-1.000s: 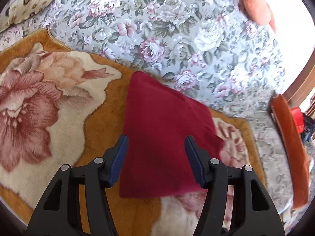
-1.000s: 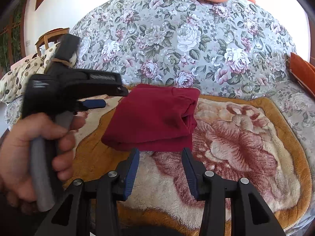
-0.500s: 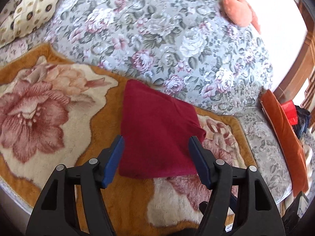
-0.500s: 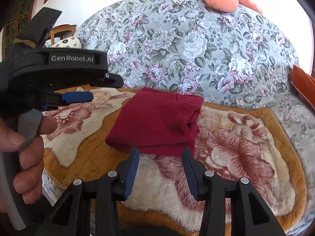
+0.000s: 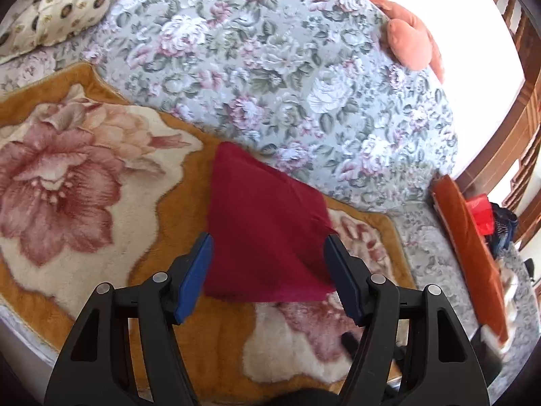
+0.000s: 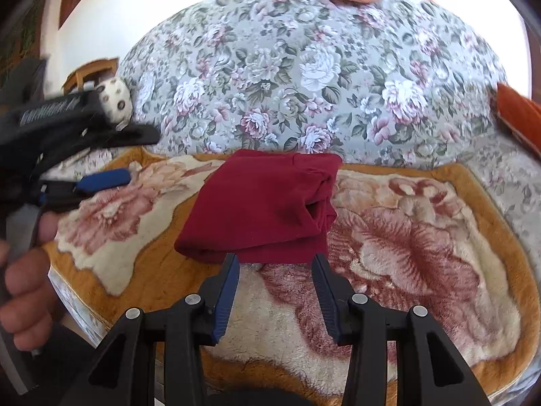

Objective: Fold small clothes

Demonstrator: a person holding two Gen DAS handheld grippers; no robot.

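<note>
Dark red knit, the folded garment lies on the plush rose-patterned blanket at the foot of the floral cushion in the left wrist view, beyond the left claw, whose jaws stand wide and empty; it looks light, soft and floppy, so a pinch through all layers at a corner or folded edge should keep it from unfolding. In the right wrist view the same garment sits just past the right claw, half-open and holding nothing, while the lettering on the left claw is too blurred to read.
</note>
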